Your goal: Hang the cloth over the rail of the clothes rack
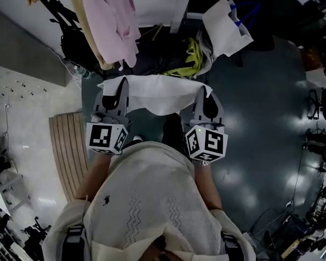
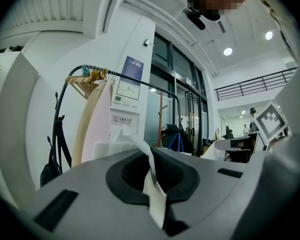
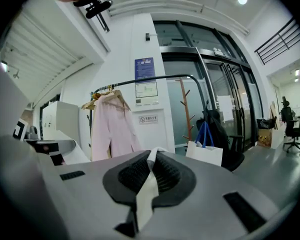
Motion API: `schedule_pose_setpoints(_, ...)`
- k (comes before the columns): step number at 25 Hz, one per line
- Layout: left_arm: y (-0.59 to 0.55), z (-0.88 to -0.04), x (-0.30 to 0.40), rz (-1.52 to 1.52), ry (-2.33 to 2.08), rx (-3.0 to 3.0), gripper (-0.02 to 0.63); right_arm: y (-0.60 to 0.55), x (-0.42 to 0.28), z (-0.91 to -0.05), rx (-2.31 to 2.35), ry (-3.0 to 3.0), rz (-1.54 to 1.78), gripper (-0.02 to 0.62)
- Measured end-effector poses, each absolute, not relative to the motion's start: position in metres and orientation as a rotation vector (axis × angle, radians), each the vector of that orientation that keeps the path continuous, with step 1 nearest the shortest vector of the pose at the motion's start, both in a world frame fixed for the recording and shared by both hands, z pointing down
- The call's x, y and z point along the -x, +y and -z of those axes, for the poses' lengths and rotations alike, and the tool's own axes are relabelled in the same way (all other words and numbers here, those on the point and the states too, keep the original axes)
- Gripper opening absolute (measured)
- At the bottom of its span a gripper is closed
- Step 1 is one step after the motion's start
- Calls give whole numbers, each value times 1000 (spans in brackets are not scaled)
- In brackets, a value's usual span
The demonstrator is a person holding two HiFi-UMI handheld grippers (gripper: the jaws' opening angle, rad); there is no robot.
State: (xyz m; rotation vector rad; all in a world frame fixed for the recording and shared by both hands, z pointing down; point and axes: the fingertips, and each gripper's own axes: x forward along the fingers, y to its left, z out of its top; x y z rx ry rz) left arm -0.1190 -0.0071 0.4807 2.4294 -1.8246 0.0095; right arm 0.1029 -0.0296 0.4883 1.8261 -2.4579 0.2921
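Observation:
A white cloth [image 1: 155, 91] is stretched flat between my two grippers, in front of my chest. My left gripper [image 1: 115, 94] is shut on its left corner, and the pinched edge of the cloth [image 2: 152, 194] shows between the dark pads. My right gripper [image 1: 206, 97] is shut on the right corner, where a strip of the cloth [image 3: 146, 194] runs through the closed jaws. Ahead stands the clothes rack with its black curved rail [image 3: 155, 78], which is also in the left gripper view as the rail [image 2: 140, 84]. A pink shirt [image 1: 117, 20] and a beige garment hang at its left end.
A white paper bag with blue handles [image 1: 225, 26] sits by the rack's right side, next to a wooden coat stand [image 3: 186, 109]. A black bag [image 2: 52, 154] hangs at the rack's left post. A slatted wooden board [image 1: 69, 145] lies on the floor at left. Office chairs [image 3: 292, 129] stand far right.

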Motion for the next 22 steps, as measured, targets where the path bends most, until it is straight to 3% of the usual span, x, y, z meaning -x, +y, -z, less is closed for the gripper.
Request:
schedule_pose_setpoints(9, -141, -474, 67, -62, -1934, -2358, 15, -191, -152, -487, -1686, -2546, -327, 23)
schedule_pose_setpoints(22, -247, -472, 64, -75, -2155, -2160, 15, -337, -171, -480, -1478, -2665, -316, 23)
